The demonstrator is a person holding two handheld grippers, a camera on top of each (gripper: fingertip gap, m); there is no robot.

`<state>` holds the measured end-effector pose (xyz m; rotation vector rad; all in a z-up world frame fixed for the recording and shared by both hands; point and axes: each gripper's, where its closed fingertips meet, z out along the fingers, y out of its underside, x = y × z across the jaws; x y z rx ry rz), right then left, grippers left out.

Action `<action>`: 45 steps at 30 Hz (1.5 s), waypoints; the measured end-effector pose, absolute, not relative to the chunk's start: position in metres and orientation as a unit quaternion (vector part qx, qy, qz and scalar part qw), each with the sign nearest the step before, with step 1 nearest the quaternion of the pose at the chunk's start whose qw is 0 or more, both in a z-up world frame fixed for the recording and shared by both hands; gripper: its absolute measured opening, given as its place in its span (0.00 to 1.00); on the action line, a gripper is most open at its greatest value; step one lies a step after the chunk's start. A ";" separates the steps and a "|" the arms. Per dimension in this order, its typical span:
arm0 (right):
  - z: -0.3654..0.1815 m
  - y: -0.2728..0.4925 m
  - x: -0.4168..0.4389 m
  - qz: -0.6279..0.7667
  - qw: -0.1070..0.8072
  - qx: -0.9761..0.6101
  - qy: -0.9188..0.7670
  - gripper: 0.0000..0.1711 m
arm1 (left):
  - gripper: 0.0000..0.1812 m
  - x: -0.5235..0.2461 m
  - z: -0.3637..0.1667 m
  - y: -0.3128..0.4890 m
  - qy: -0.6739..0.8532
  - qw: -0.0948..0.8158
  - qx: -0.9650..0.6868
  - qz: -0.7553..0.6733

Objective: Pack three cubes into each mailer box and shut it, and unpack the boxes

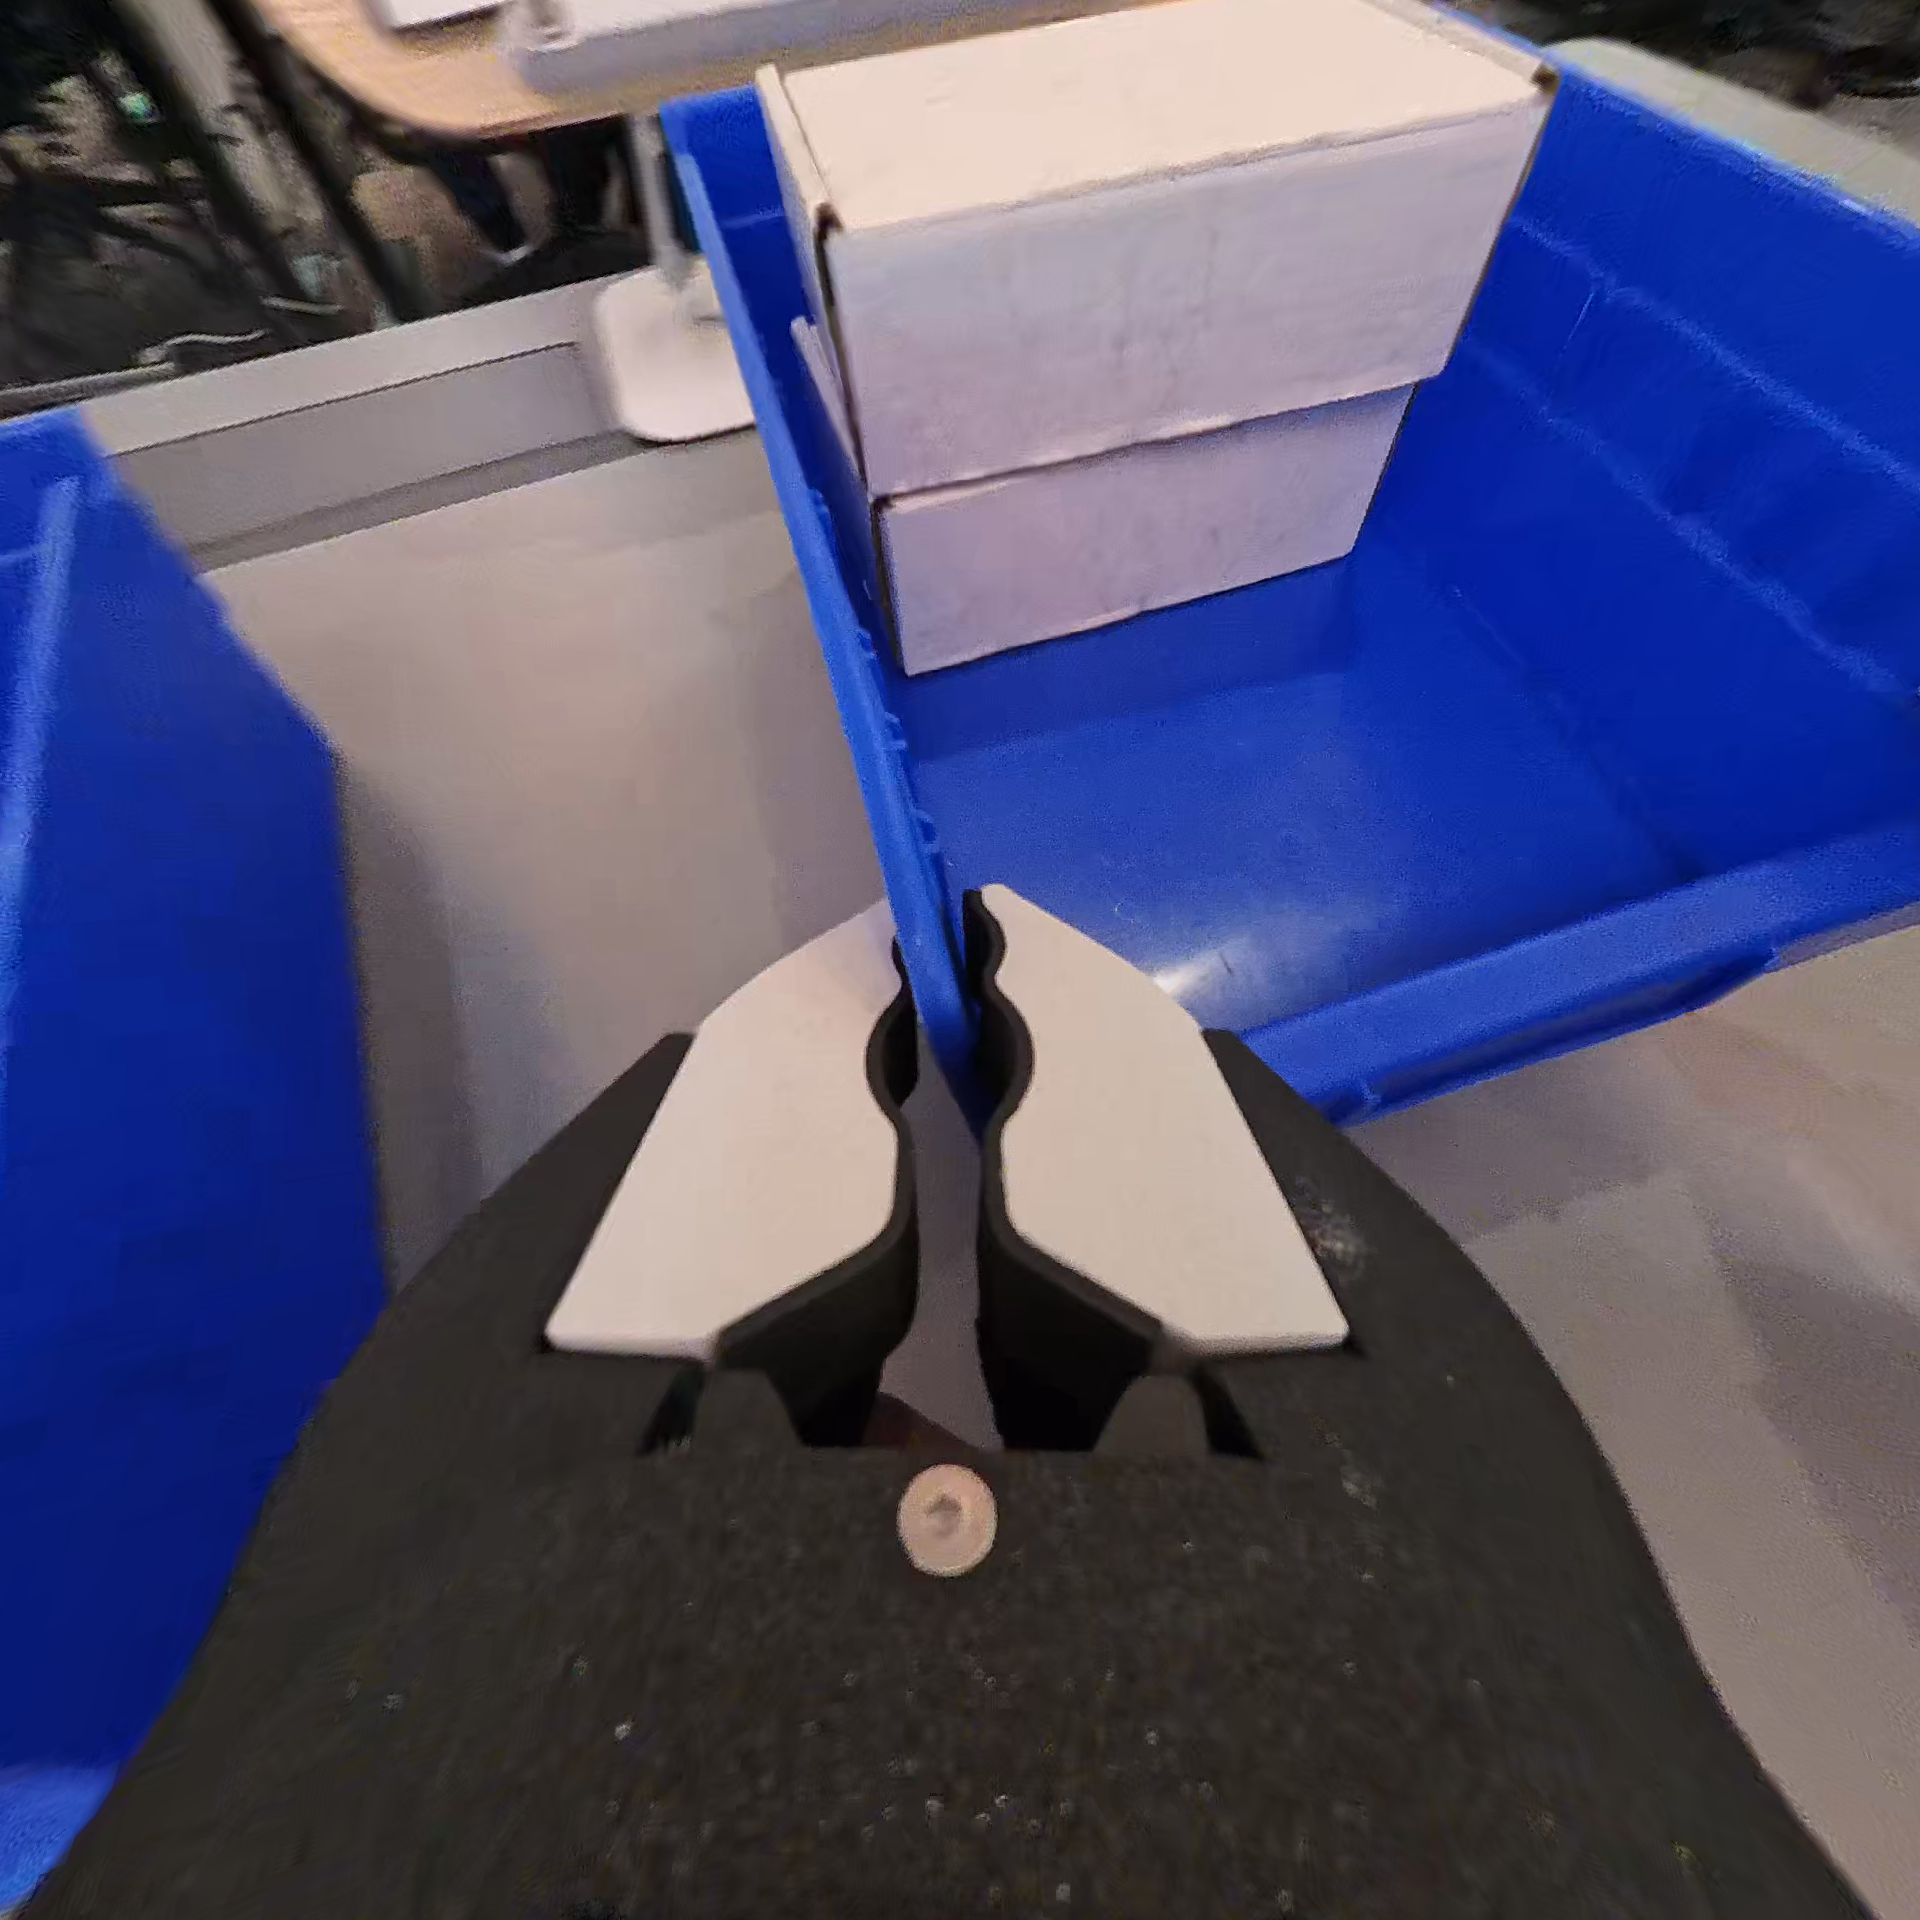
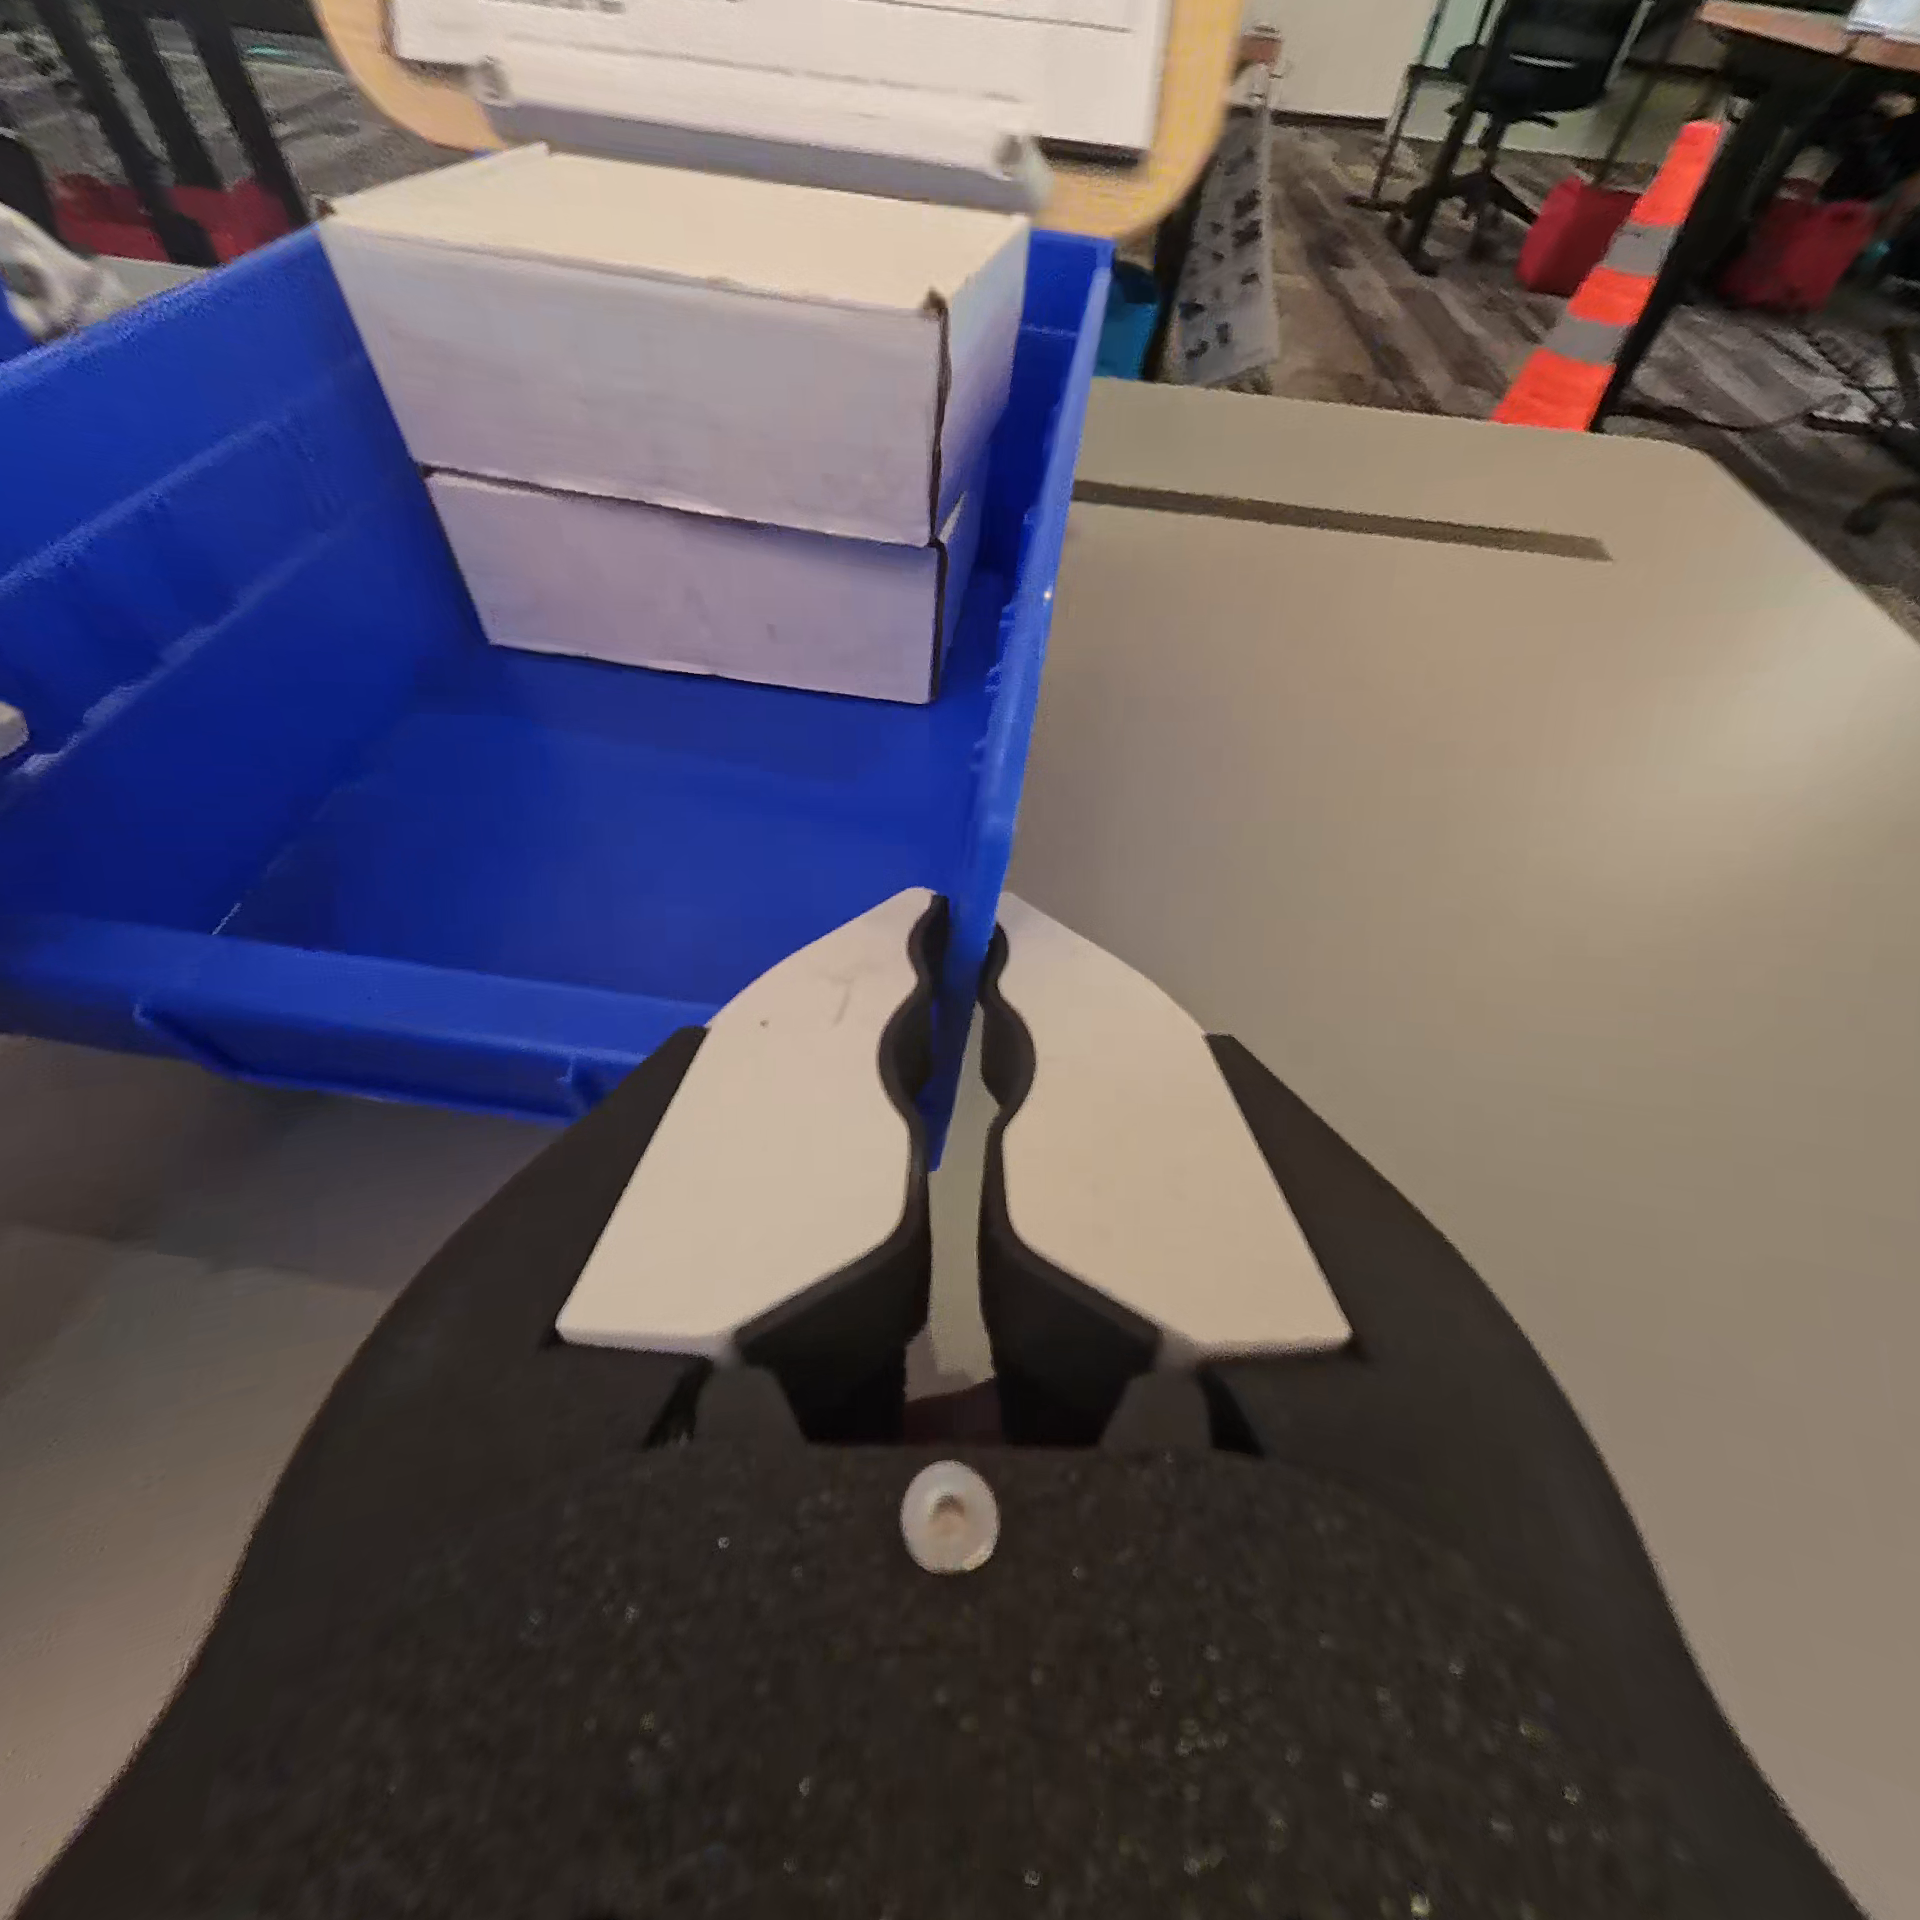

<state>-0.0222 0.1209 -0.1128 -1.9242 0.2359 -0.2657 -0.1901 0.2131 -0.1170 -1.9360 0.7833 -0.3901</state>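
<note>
A blue plastic bin [image 1: 1507, 831] stands on the grey table and also shows in the right wrist view [image 2: 436, 810]. Two closed white mailer boxes are stacked at its far end: the upper box [image 1: 1143, 281] [image 2: 665, 353] on the lower box [image 1: 1122, 551] [image 2: 707, 603]. My left gripper [image 1: 935, 935] is shut on the bin's left wall [image 1: 862, 665] near the front corner. My right gripper [image 2: 966, 925] is shut on the bin's right wall [image 2: 1023, 623] near its front corner. No cubes are in view.
A second blue bin [image 1: 135, 935] stands to the left on the grey table [image 2: 1455, 831]. A white lamp base [image 1: 665, 364] sits behind. A wooden table with white boxes [image 2: 779, 62] is beyond. An orange traffic cone [image 2: 1610, 291] and chairs stand on the floor at the far right. Across from one pair of fingers to the other is roughly 20 cm.
</note>
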 end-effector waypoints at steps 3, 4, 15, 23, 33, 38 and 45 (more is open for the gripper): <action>-0.119 0.147 -0.050 -0.080 0.557 -0.822 0.084 0.01 | 0.03 -0.226 -0.122 0.220 0.292 0.487 -0.811 -0.139; -0.125 0.152 -0.058 -0.069 0.553 -0.827 0.077 0.01 | 0.04 -0.235 -0.126 0.221 0.288 0.483 -0.816 -0.134; -0.110 0.140 -0.064 -0.001 0.602 -0.798 -0.036 0.18 | 0.24 -0.308 -0.060 0.202 0.251 0.610 -0.731 -0.176; -0.089 0.128 -0.105 0.028 0.627 -0.773 -0.091 0.16 | 0.23 -0.493 -0.061 0.219 0.117 0.628 -0.764 -0.088; -0.129 0.058 -0.315 0.182 0.542 -0.770 -0.283 0.11 | 0.16 -0.518 -0.115 0.294 0.081 0.570 -0.812 -0.095; -0.129 0.085 -0.351 0.208 0.530 -0.784 -0.247 0.12 | 0.01 -0.516 -0.116 0.283 0.085 0.567 -0.814 -0.095; -0.120 0.179 -0.330 0.106 0.545 -0.826 -0.098 0.24 | 0.01 -0.525 -0.116 0.244 0.102 0.559 -0.820 -0.065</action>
